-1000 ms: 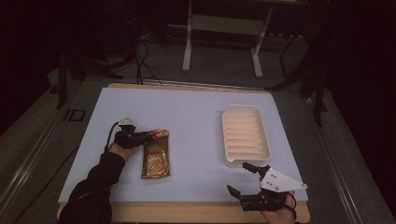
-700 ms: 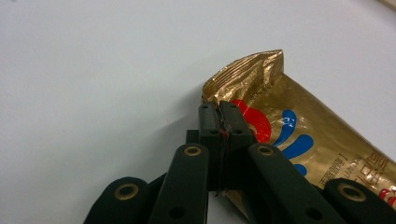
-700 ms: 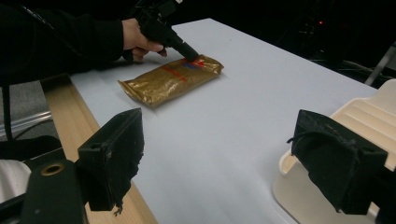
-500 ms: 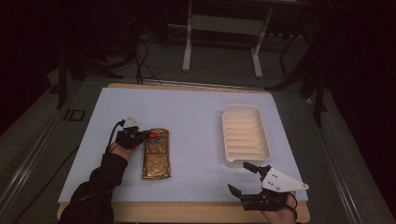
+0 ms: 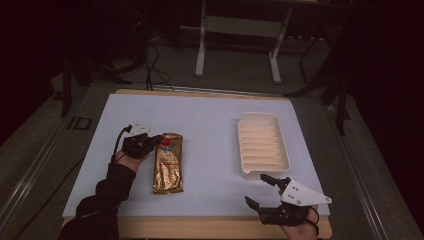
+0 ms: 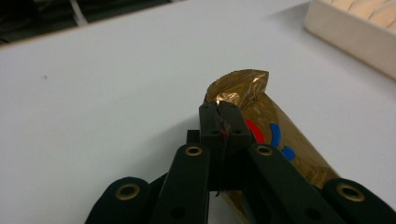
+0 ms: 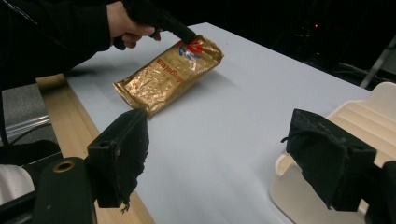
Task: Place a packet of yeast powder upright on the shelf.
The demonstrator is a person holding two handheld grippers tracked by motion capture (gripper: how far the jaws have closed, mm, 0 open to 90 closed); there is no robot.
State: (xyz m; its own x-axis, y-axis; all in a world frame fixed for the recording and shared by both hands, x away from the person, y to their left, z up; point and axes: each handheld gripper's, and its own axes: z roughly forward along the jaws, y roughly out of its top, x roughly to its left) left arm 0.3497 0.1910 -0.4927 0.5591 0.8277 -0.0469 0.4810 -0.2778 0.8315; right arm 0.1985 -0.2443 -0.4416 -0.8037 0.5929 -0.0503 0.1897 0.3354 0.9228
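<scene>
Pinching gold packet, left gripper, ridged white tray bare

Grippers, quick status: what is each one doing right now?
Left gripper: jaws shut on the top edge of the gold packet.
Right gripper: jaws open, holding nothing, near the white tray.
</scene>
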